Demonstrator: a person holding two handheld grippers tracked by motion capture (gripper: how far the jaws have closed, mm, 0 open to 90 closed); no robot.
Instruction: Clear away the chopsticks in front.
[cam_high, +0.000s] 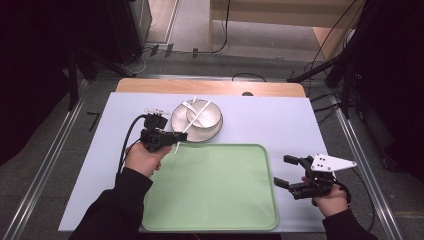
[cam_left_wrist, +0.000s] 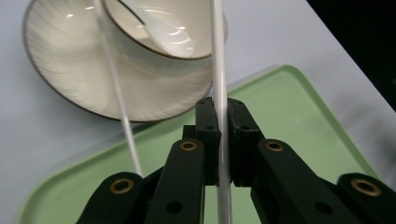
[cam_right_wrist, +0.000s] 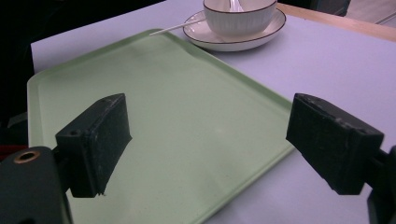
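The left gripper (cam_left_wrist: 219, 140) is pinching a white chopstick (cam_left_wrist: 218, 70) between its jaws, pressed tight on the thin shaft; a second white chopstick (cam_left_wrist: 122, 116) slants just beside it, and whether it is also caught lower down cannot be told. In the high view the left gripper (cam_high: 176, 137) hangs at the far left corner of the green tray (cam_high: 210, 220), the sticks reaching over that corner. The step in hand looks like carrying the chopsticks from the dishes to the tray. The next move calls for bringing them low and flat over the tray before the jaws let go, so they do not roll.

Just beyond the tray's far edge sits the saucer (cam_high: 176, 120) with the bowl (cam_high: 212, 119) and a white spoon (cam_left_wrist: 163, 30) in it; the stick tips pass near the saucer's rim, so swinging needs care there. The tray's floor is bare, with plenty of room inside its raised lip.

The right gripper (cam_high: 287, 172), jaws spread wide, waits at the tray's right edge over the desk (cam_high: 295, 120), holding nothing.
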